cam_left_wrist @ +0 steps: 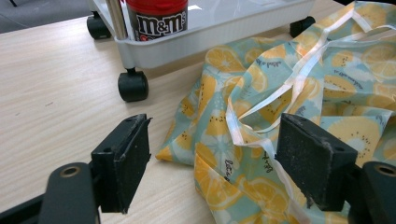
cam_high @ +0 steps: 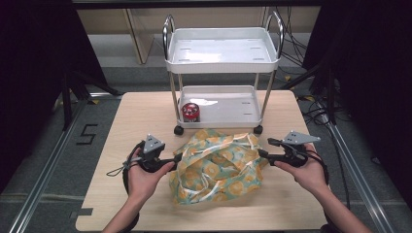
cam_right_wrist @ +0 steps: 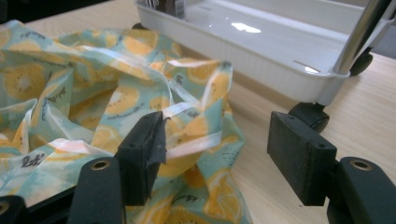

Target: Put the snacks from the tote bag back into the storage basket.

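Cloth: a crumpled fabric bag (cam_high: 218,165) printed with orange and lemon slices on pale blue-green is seen, with pale ribbon-like straps looped across its folds.
Cloth position: it is laid on the wooden table (cam_high: 145,116), near the front and about midway between the two grippers, just in front of the cart's wheels.
Left gripper (cam_high: 176,158): held in the person's left hand (cam_high: 145,177); its jaws are spread wide in the left gripper view (cam_left_wrist: 212,158), with the left edge of the bag lying between and beneath them; nothing is gripped.
Right gripper (cam_high: 261,153): held in the right hand (cam_high: 303,172); its jaws are likewise parted wide in the right gripper view (cam_right_wrist: 217,154), with the bag's right edge and a strap at the left jaw; nothing is clamped.
Cart: a white two-tier trolley (cam_high: 222,63) with chrome posts and black castors is stood at the far side of the table.
Upper tray: no contents are seen on it.
Lower tray (cam_high: 228,116): a red-lidded M&M's jar (cam_high: 190,111) is stood upright in its left front corner.
Open room: bare tabletop is left on both sides of the bag and along the front edge; the castors stand close behind the cloth.
Surroundings: cables are seen on the floor (cam_high: 311,104) to the right of the table.
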`<state>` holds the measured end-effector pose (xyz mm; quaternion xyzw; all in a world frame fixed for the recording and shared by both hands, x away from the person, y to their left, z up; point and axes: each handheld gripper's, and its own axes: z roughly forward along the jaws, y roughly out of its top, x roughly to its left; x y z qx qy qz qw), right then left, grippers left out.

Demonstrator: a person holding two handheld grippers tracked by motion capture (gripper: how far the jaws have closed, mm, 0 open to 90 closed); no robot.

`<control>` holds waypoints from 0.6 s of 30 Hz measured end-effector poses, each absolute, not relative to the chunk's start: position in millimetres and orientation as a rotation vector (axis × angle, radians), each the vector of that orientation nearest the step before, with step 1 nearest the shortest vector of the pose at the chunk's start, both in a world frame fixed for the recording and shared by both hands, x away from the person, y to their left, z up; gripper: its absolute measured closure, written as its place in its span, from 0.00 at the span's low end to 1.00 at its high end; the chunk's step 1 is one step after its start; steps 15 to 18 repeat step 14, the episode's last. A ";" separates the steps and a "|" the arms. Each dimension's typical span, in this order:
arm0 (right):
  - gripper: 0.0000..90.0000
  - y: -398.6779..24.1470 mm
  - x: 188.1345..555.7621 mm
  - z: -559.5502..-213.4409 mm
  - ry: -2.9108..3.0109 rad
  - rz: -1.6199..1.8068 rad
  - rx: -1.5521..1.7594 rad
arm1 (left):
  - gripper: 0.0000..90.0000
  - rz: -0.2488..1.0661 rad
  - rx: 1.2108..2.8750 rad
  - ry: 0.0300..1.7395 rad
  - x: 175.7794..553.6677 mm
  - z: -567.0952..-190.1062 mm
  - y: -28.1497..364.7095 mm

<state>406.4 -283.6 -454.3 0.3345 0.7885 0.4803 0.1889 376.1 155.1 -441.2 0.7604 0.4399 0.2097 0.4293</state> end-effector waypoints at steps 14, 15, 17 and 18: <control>0.54 -291.2 398.5 -447.4 2.116 1.517 0.943 | 0.28 0.513 1.863 1.110 378.7 -447.1 151.6; 0.54 -291.2 398.5 -447.4 2.116 1.517 0.943 | 0.28 0.513 1.863 1.110 378.7 -447.1 151.6; 0.54 -291.2 398.5 -447.4 2.116 1.517 0.943 | 0.28 0.513 1.863 1.110 378.7 -447.1 151.6; 0.54 -291.2 398.5 -447.4 2.116 1.517 0.943 | 0.28 0.513 1.863 1.110 378.7 -447.1 151.6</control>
